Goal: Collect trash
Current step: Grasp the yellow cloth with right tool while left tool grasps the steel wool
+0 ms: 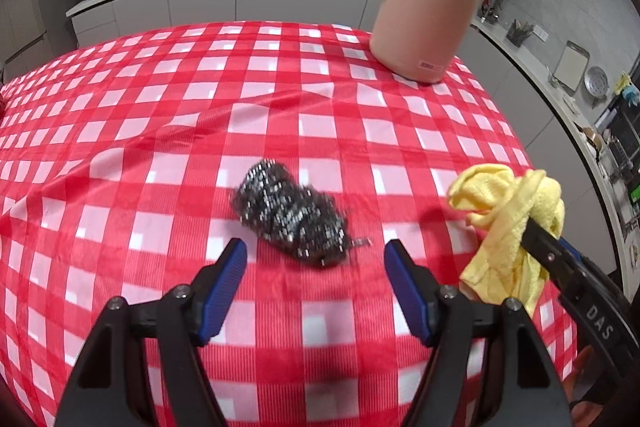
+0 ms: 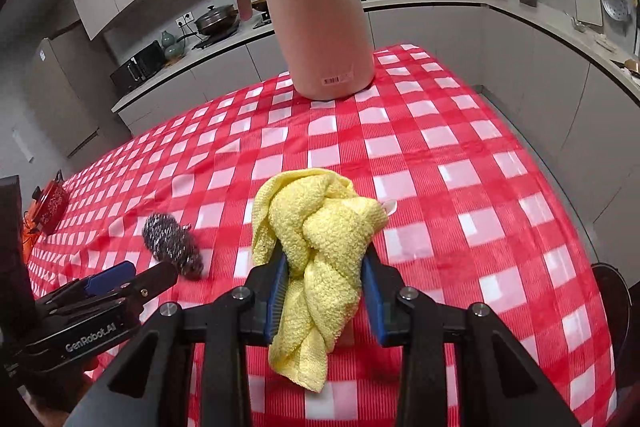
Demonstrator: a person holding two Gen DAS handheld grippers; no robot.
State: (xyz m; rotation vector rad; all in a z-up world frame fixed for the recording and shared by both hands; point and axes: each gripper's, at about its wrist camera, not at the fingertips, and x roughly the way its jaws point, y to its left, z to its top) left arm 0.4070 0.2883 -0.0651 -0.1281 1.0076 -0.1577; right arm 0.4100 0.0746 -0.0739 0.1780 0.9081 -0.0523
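A red-and-white checked tablecloth (image 1: 320,115) holds a pink jug (image 2: 320,23) at its far edge. The right gripper (image 2: 326,287) pinches a crumpled yellow cloth (image 2: 316,247). The left gripper (image 1: 316,259), fingers spread, hovers just behind a steel wool scourer (image 1: 290,213) lying mid-table.

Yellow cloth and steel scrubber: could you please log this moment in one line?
right tongs: shut on yellow cloth | left tongs: open, behind steel scrubber
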